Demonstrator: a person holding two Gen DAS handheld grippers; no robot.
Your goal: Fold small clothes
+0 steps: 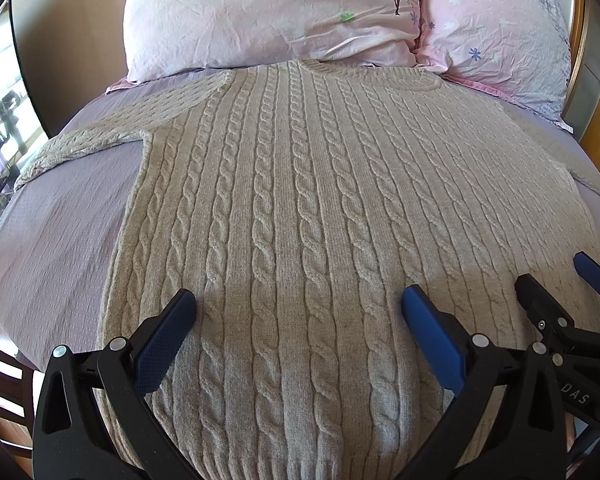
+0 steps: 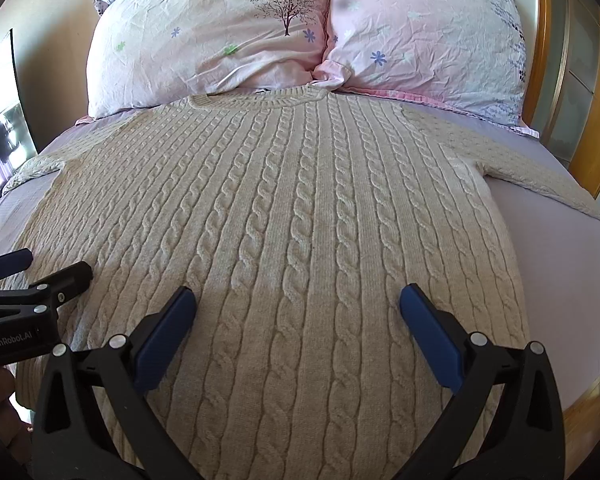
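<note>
Both black blue-padded grippers, left gripper (image 1: 299, 304) and right gripper (image 2: 298, 304), are hovering spread wide, holding nothing, over the flat beige cable-knit sweater (image 1: 300, 208); bare lilac bedsheet (image 2: 560, 280) is flanking it.

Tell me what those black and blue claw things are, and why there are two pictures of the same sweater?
Those claws are grippers: tongs with two fingers that a person holds, one in each hand. Each has a small camera looking out along its fingers, so there are two pictures. One is from the left gripper, the other from the right gripper. Each picture also catches the other gripper at its edge.

On the bed lies a beige cable-knit sweater, spread flat with its sleeves out to the sides. Under it is a purple sheet, and two pink flowered pillows sit by the collar.

Both grippers are open above the sweater's bottom part, holding nothing. No folding has begun.
</note>
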